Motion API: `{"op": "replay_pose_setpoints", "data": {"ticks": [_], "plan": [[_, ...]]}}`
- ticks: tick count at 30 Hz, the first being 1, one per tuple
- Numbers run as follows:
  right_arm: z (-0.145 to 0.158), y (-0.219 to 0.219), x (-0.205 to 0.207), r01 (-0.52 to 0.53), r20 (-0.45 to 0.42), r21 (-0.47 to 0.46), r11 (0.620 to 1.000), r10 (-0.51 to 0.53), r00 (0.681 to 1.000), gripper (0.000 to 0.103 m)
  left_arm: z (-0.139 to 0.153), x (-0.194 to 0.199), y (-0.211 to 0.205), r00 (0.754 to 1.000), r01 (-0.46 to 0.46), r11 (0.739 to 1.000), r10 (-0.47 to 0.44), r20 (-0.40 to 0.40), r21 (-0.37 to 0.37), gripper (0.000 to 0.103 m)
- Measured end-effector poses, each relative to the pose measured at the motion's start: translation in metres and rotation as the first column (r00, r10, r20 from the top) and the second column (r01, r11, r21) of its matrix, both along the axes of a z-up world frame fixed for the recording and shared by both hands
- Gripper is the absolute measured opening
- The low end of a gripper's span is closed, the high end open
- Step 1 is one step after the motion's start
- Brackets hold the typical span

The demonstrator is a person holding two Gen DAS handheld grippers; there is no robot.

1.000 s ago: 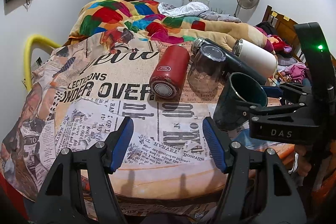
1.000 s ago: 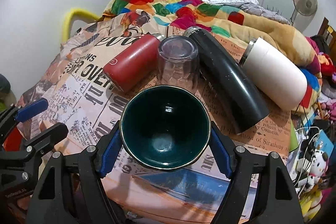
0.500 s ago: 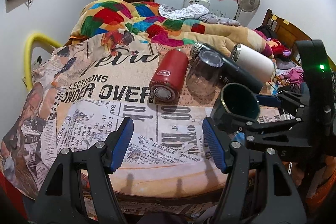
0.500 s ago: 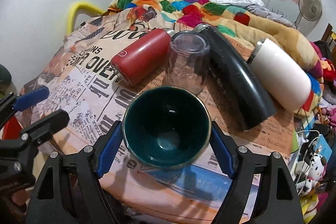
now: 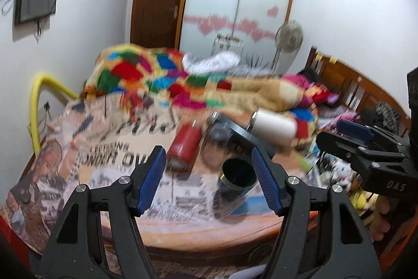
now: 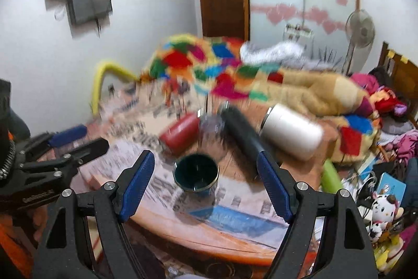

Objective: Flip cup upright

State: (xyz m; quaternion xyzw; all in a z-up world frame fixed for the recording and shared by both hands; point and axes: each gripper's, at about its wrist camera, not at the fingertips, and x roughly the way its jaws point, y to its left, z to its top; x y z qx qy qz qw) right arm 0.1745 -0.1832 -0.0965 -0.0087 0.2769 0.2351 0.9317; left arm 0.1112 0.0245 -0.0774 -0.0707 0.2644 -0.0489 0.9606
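The dark green cup (image 6: 196, 176) stands upright, mouth up, on the newspaper-print table cover (image 6: 235, 203) near the front edge; it also shows in the left wrist view (image 5: 237, 179). My right gripper (image 6: 205, 187) is open and empty, pulled back above and in front of the cup. My left gripper (image 5: 210, 181) is open and empty, held back from the table, left of the cup. The right gripper also appears at the right of the left wrist view (image 5: 365, 145). Both views are motion-blurred.
Behind the cup lie a red flask (image 6: 180, 135), an upside-down clear glass (image 6: 213, 128), a black flask (image 6: 244, 139) and a white flask (image 6: 291, 134). A colourful blanket (image 6: 235, 69) is heaped beyond. Clutter and a plush toy (image 6: 384, 211) sit to the right.
My right gripper has let go of the green cup, which now stands on the table. Both grippers have drawn back and up, away from the table.
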Motion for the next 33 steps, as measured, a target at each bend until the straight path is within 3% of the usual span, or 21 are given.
{"op": "replay_pose_setpoints", "data": {"ticks": [7, 13, 19, 23, 26, 33], "plan": [[0.056, -0.021, -0.06, 0.03, 0.21, 0.119, 0.992, -0.055, 0.976, 0.078, 0.067, -0.061, -0.019, 0.976, 0.01, 1.0, -0.01, 0.218, 0.0, 0.067], [0.071, -0.024, -0.096, 0.04, 0.331, 0.152, 0.988, -0.089, 0.939, 0.078, 0.09, -0.103, -0.028, 0.945, -0.012, 1.0, 0.008, 0.328, 0.012, 0.067], [0.068, -0.023, -0.11, 0.059, 0.378, 0.156, 0.986, -0.115, 0.919, 0.083, 0.092, -0.124, -0.03, 0.926, -0.07, 0.997, 0.055, 0.374, 0.026, 0.076], [0.065, -0.028, -0.117, 0.079, 0.396, 0.152, 0.985, -0.134, 0.908, 0.096, 0.09, -0.128, -0.032, 0.919, -0.097, 0.995, 0.076, 0.388, 0.037, 0.089], [0.066, -0.029, -0.119, 0.095, 0.406, 0.153, 0.984, -0.15, 0.902, 0.103, 0.09, -0.132, -0.034, 0.913, -0.12, 0.991, 0.09, 0.399, 0.051, 0.093], [0.061, -0.033, -0.125, 0.104, 0.4, 0.147, 0.984, -0.155, 0.903, 0.103, 0.088, -0.138, -0.037, 0.908, -0.132, 0.989, 0.097, 0.407, 0.061, 0.096]]}}
